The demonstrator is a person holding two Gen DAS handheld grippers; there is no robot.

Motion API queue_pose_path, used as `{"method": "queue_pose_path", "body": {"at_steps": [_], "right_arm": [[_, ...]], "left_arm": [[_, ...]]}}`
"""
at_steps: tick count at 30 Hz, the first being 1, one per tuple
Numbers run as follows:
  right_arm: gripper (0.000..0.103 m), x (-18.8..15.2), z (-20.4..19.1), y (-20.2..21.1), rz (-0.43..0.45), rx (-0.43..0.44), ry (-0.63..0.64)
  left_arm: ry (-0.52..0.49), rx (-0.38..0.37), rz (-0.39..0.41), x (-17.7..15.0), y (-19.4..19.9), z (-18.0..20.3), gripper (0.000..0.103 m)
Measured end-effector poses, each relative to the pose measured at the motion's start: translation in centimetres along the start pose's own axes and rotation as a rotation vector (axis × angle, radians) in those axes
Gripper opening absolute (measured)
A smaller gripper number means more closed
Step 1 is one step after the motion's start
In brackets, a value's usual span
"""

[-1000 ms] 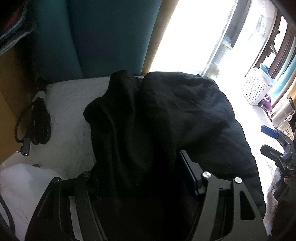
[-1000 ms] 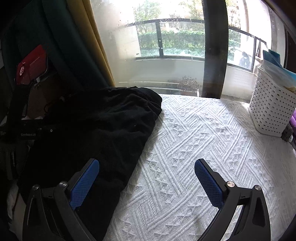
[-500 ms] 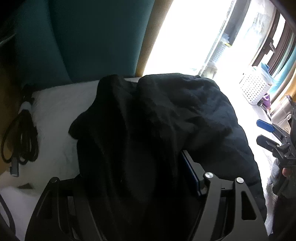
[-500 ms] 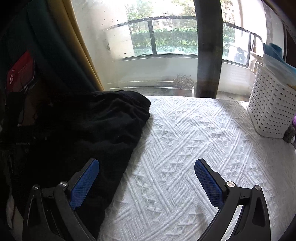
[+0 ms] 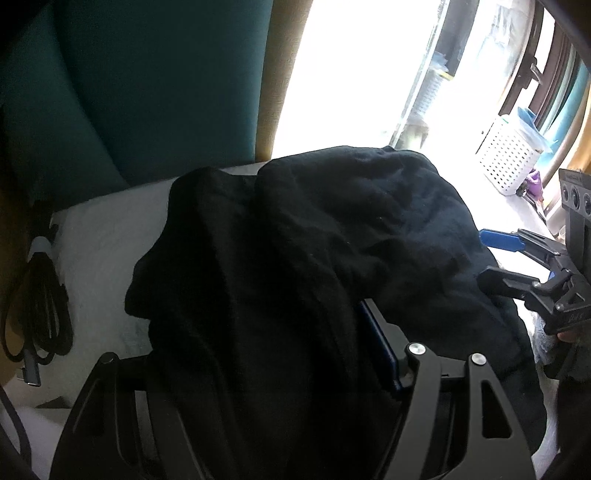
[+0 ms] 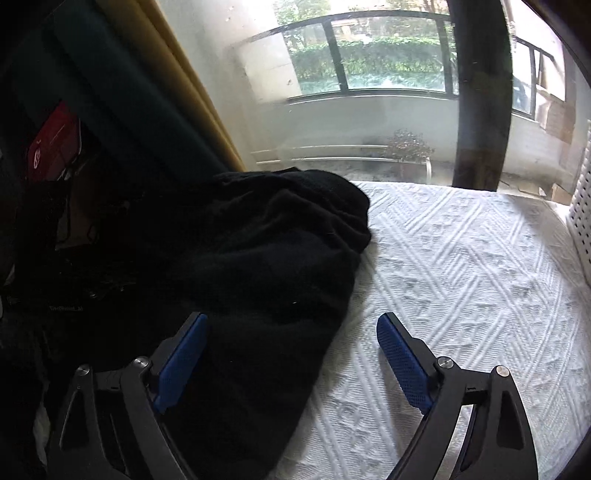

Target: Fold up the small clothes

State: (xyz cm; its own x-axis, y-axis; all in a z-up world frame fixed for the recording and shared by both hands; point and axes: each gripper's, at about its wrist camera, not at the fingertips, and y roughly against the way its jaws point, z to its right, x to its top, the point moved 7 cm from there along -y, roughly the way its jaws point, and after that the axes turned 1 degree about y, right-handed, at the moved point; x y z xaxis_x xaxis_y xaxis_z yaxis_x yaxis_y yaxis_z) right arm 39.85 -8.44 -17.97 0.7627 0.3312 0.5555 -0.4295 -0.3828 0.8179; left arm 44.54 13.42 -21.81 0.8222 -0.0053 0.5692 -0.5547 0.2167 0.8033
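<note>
black fabric: a rumpled garment [image 6: 258, 258] is laid on the white textured bedspread [image 6: 461, 295] at nine o'clock of the right wrist view. a thick bunch is clamped by the left gripper [image 5: 273, 369]. the right gripper [image 6: 291, 354], its jaws just narrowed yet unclenched, is seen straddling the garment's edge without pressing it. a white basket [image 5: 509, 162] is seen at two o'clock.

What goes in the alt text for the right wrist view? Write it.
A black garment lies bunched on a white textured bedspread. The open right hand-held gripper, jaws just closing, straddles its edge without pressing it. Behind is a window onto a balcony railing.
</note>
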Motion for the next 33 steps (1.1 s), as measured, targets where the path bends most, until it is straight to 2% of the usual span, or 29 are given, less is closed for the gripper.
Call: {"method": "queue_pose_path", "body": {"at_steps": [7,15,17,24,27,29,30,32,33], "right_arm": [[0.093,0.2,0.2,-0.1,0.001,-0.009,-0.002],[0.093,0.4,-0.7,-0.8,-0.018,-0.015,0.021],[0.092,0.3,-1.0,-0.9,-0.023,-0.015,0.031],[0.092,0.8,-2.8,-2.0,-0.035,0.014,0.061],[0.091,1.0,-3.5,-2.2,-0.035,0.037,0.066],[0.071,1.1,-4.0,-2.2,-0.03,0.05,0.068],[0.066,1.1,-4.2,-2.2,-0.031,0.058,0.069],[0.045,1.0,-4.7,-2.3,-0.038,0.087,0.074],[0.041,0.9,-4.9,-2.3,-0.037,0.089,0.08]], "left_arm": [[-0.021,0.036,0.035,-0.3,-0.2,0.6,0.073],[-0.019,0.039,0.048,-0.6,-0.7,1.2,0.075],[-0.031,0.03,0.055,-0.6,-0.6,1.5,0.067],[-0.043,-0.007,0.072,-0.7,-0.4,2.3,0.055],[-0.041,-0.031,0.077,-0.8,-0.4,2.7,0.043],[-0.051,-0.047,0.077,-0.9,-0.3,3.1,0.035],[-0.056,-0.053,0.076,-0.9,-0.3,3.3,0.031],[-0.058,-0.056,0.08,-1.0,-0.2,3.4,0.026],[-0.06,-0.06,0.086,-1.0,-0.1,3.5,0.024]]}}
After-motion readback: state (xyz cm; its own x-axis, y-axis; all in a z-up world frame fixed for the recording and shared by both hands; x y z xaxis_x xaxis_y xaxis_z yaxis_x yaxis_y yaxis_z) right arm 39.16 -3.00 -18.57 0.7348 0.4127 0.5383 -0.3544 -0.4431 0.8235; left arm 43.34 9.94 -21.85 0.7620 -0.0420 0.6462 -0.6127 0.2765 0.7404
